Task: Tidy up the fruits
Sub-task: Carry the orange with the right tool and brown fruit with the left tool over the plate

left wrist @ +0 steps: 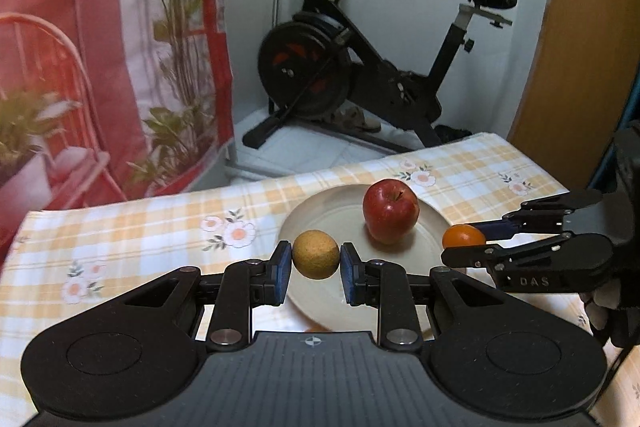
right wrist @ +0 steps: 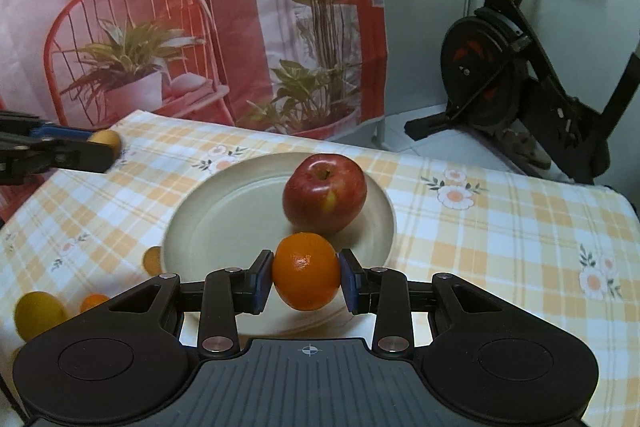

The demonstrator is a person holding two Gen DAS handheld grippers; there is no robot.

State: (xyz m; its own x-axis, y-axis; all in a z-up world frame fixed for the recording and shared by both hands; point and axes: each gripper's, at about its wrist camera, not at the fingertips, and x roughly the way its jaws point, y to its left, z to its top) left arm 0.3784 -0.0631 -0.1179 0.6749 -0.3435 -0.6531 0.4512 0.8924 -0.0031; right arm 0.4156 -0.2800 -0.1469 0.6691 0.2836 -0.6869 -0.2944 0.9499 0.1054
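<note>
My left gripper [left wrist: 315, 267] is shut on a round tan-yellow fruit [left wrist: 315, 254] and holds it above the near left rim of a cream plate [left wrist: 320, 211]. A red apple [left wrist: 390, 209] stands on the plate. My right gripper [right wrist: 306, 281] is shut on an orange [right wrist: 306, 270] above the plate's near rim [right wrist: 192, 227], just in front of the apple [right wrist: 325, 191]. The right gripper [left wrist: 476, 239] with the orange [left wrist: 463, 235] enters the left wrist view from the right. The left gripper [right wrist: 100, 147] shows at the left of the right wrist view.
The table carries a yellow checked floral cloth [right wrist: 500, 219]. Loose fruits lie left of the plate: a yellow one [right wrist: 38, 313], a small orange one [right wrist: 93, 302] and a tan one [right wrist: 153, 259]. An exercise bike [left wrist: 360, 67] and a printed backdrop [right wrist: 160, 7] stand behind.
</note>
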